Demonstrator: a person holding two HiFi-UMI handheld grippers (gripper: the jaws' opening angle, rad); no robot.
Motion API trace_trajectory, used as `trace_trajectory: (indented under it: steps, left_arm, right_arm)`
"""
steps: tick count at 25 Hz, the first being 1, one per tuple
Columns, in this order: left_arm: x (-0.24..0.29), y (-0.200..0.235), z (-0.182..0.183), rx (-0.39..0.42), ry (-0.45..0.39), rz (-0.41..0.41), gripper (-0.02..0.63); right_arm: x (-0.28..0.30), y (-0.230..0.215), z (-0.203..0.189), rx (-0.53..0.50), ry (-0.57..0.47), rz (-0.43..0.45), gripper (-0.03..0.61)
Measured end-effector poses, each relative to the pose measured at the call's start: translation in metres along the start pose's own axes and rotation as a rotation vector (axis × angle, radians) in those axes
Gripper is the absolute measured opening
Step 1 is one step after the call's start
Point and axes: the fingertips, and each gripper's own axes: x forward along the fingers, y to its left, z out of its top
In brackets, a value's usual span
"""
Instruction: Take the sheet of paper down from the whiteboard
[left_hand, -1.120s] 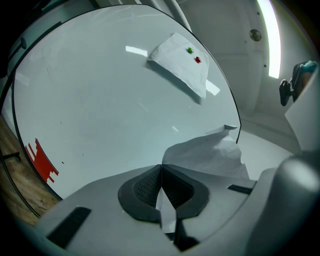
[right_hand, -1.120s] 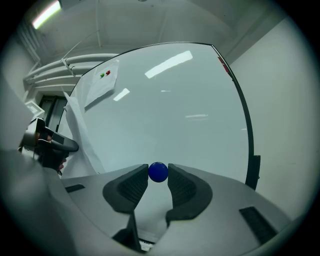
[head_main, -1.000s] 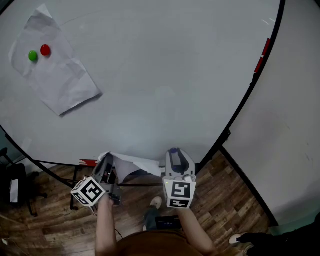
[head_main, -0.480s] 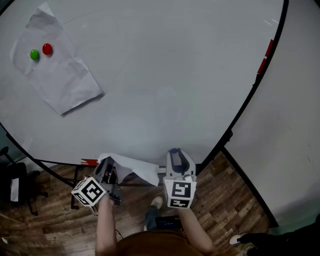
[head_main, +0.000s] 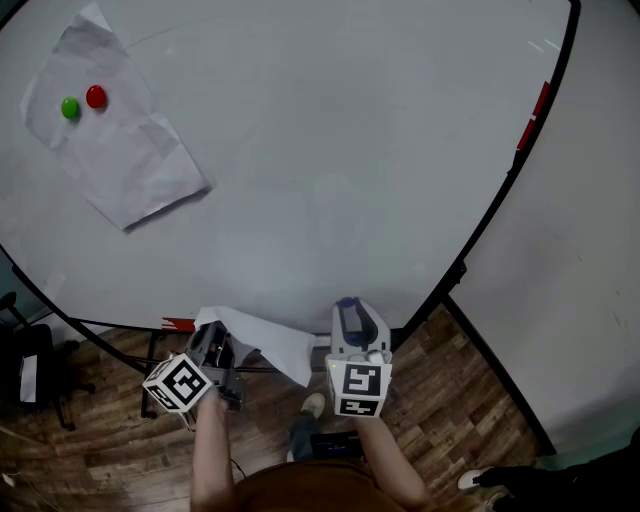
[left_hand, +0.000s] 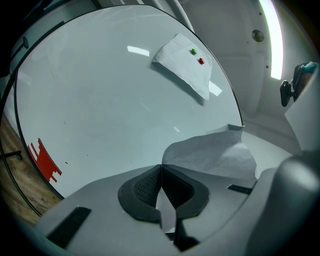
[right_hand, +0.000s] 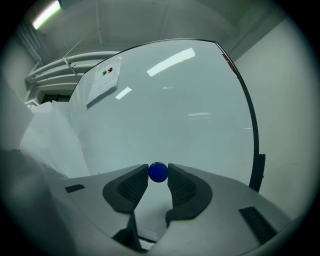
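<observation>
A creased white sheet (head_main: 110, 150) hangs at the whiteboard's (head_main: 330, 170) upper left, pinned by a green magnet (head_main: 70, 108) and a red magnet (head_main: 96, 96). A second white sheet (head_main: 262, 343) is off the board, and my left gripper (head_main: 215, 345) is shut on its edge below the board's bottom rim. In the left gripper view this held sheet (left_hand: 215, 155) billows up from the closed jaws of the left gripper (left_hand: 161, 172). My right gripper (right_hand: 158, 175) is shut on a small blue ball magnet (right_hand: 158, 172), pointing at bare whiteboard.
Red markers (head_main: 530, 115) cling to the board's dark right frame. A white wall (head_main: 590, 250) stands to the right. Below is wood floor (head_main: 450, 400), with a black chair (head_main: 30, 375) at the left and the person's shoe (head_main: 312, 405) between the grippers.
The held sheet's free corner has dropped lower and swung right, toward the right gripper. Both grippers have stayed about where they were.
</observation>
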Motion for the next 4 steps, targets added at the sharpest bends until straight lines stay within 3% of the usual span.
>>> trace_trajectory:
  steps: [4]
  left_arm:
    - [0.0011, -0.0008, 0.0002, 0.0, 0.0, -0.002, 0.023]
  right_arm:
    - [0.0001, -0.0007, -0.0003, 0.001, 0.001, 0.0, 0.137]
